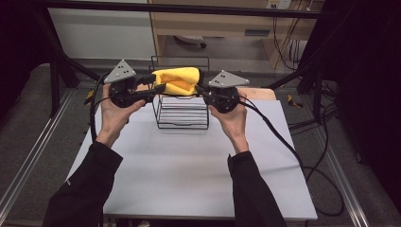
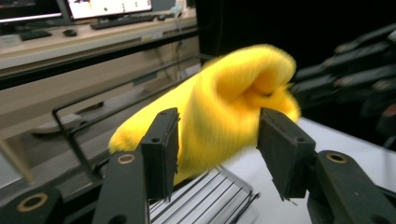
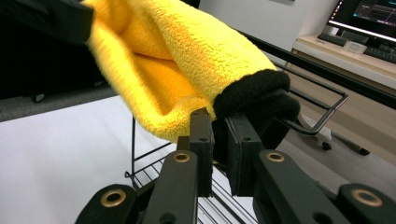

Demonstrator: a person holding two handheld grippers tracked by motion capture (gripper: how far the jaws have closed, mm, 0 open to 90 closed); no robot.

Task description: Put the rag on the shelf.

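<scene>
- The worktop is a pale sheet, bare on its near part, with a black wire rack standing toward its far edge; everything in hand happens above that rack.
- A yellow fleece mitt with a black cuff hangs in the air over the rack's top, stretched between the two tools (it does not appear to rest on the wires, though the high view cannot settle that).
- The right tool is clamped onto the black cuff, its jaws drawn nearly together with the fabric pinched between them.
- The left tool has its jaws spread apart on either side of the mitt's yellow end; in the left gripper view the cloth sits between them without being squeezed.
- My reading of the step: the mitt is being carried or draped onto the rack, with one end secured and the other only bracketed.
- The next move likely calls for the left tool to close on the yellow end, then both to lower together so the mitt settles across the rack's top bar instead of sliding off.
</scene>
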